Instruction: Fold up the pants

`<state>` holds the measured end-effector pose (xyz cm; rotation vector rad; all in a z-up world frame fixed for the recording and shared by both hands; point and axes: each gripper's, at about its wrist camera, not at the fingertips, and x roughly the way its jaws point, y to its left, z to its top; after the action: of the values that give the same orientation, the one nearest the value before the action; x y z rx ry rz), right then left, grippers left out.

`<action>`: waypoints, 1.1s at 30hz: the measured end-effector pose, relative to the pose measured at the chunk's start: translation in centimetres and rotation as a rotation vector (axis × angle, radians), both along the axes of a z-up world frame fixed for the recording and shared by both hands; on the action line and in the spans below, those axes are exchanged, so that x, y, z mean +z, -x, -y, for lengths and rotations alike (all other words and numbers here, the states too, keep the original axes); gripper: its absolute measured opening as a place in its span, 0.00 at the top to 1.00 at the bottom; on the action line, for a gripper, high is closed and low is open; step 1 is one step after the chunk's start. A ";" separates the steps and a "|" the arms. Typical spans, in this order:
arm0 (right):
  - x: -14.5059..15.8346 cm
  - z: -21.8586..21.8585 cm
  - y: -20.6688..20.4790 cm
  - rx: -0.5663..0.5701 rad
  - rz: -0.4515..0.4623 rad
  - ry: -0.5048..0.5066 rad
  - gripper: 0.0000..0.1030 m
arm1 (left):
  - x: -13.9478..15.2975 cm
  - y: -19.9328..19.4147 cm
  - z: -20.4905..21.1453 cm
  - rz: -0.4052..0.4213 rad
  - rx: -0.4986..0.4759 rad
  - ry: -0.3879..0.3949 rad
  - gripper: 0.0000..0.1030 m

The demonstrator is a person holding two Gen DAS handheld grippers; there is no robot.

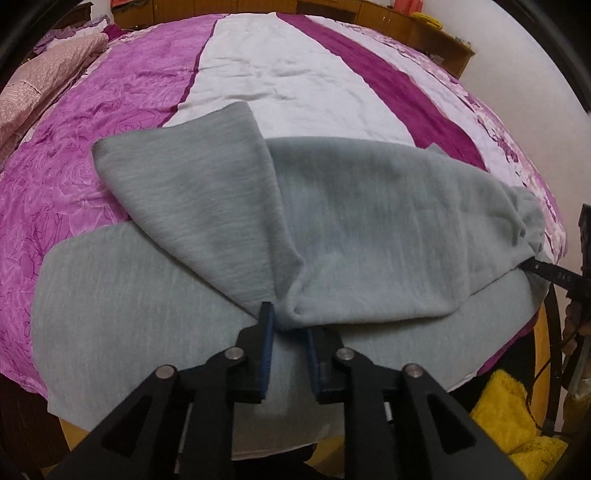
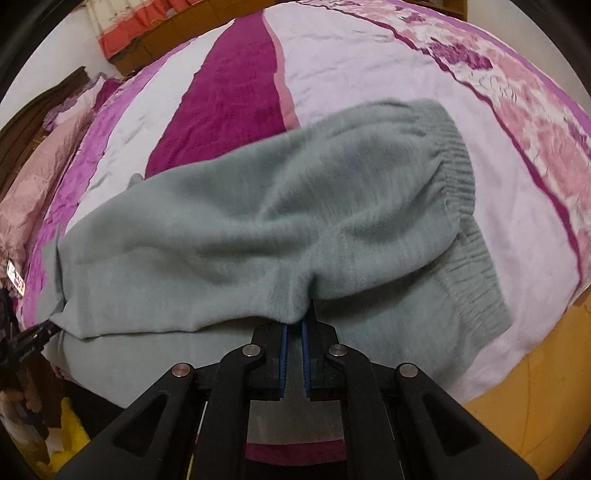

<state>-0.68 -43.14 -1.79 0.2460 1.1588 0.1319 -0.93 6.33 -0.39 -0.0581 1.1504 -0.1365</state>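
Observation:
Grey pants (image 1: 369, 221) lie across the purple and white bedspread (image 1: 295, 74), the upper layer doubled over the lower one. My left gripper (image 1: 291, 328) stands a little open at the near edge. A bunched fold of the top layer sits between its blue pads (image 1: 266, 332), and a gap shows beside it. My right gripper (image 2: 295, 325) is shut on the folded edge of the pants (image 2: 258, 221) near the ribbed waistband (image 2: 458, 166). Each gripper also shows at the other view's rim: the right gripper (image 1: 532, 264) and the left gripper (image 2: 44, 328).
A pink blanket (image 1: 37, 81) is heaped at the bed's left side. Wooden cabinets (image 1: 406, 22) run behind the bed. A yellow towel (image 1: 517, 413) lies below the near right corner, beside the orange wooden bed frame (image 2: 535, 369).

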 end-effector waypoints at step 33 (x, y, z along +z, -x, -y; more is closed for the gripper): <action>-1.9 7.1 -0.2 -0.393 0.059 -0.382 0.77 | -0.4 -1.2 -0.5 -0.058 0.125 0.097 0.60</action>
<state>-0.46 -50.23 -3.69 0.7965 1.0005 0.0115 0.28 6.86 -0.76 -0.2203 1.1942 -0.0800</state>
